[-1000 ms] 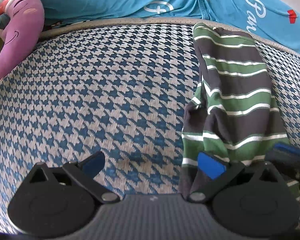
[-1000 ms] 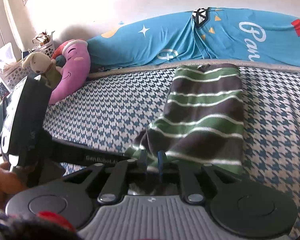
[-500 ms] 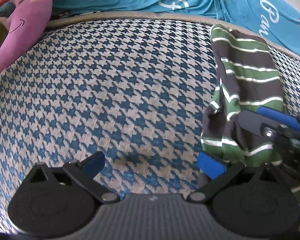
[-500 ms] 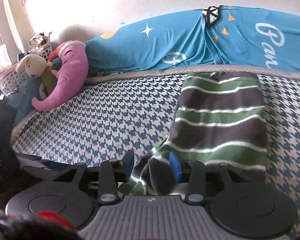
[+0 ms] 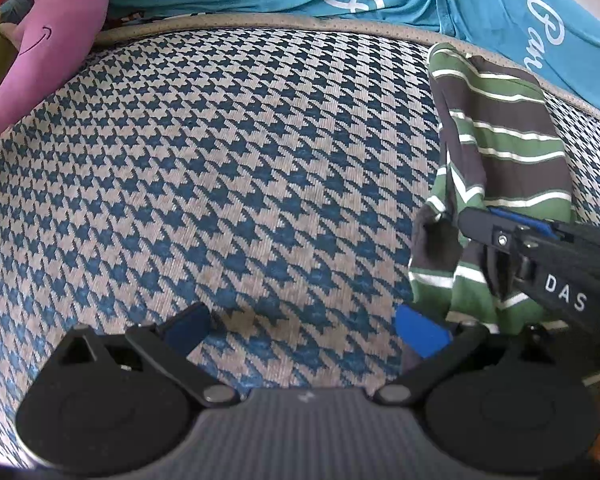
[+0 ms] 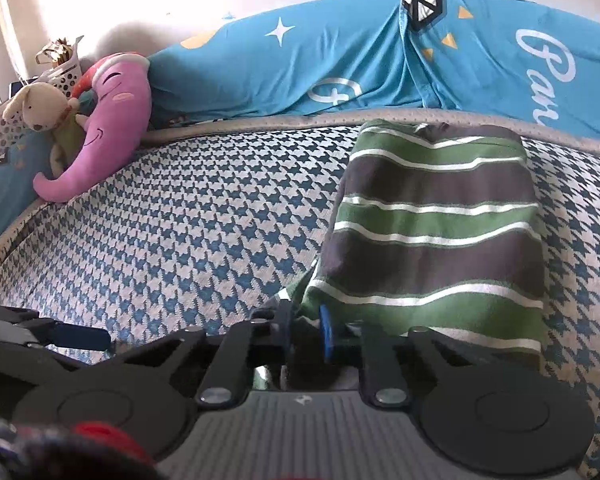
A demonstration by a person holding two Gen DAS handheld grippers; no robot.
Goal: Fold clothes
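A folded green, grey and white striped garment (image 6: 436,232) lies on the blue-and-white houndstooth bed surface (image 6: 204,216), its far end near the beige border. My right gripper (image 6: 306,330) is shut on the garment's near left corner, which bunches between the blue pads. In the left wrist view the garment (image 5: 504,152) lies at the right, with the right gripper (image 5: 476,220) reaching in from the right and pinching its left edge. My left gripper (image 5: 304,330) is open over bare houndstooth, left of the garment, with nothing between its fingers.
A pink plush toy (image 6: 112,136) and a beige plush rabbit (image 6: 40,108) sit at the far left corner. Blue printed bedding (image 6: 340,64) runs along the back behind the beige border (image 6: 260,124). A white perforated basket (image 6: 66,78) stands beyond the toys.
The right gripper was open around the garment's near corner half a second ago and has since shut on it. The left gripper, open throughout, has drifted left, off the garment.
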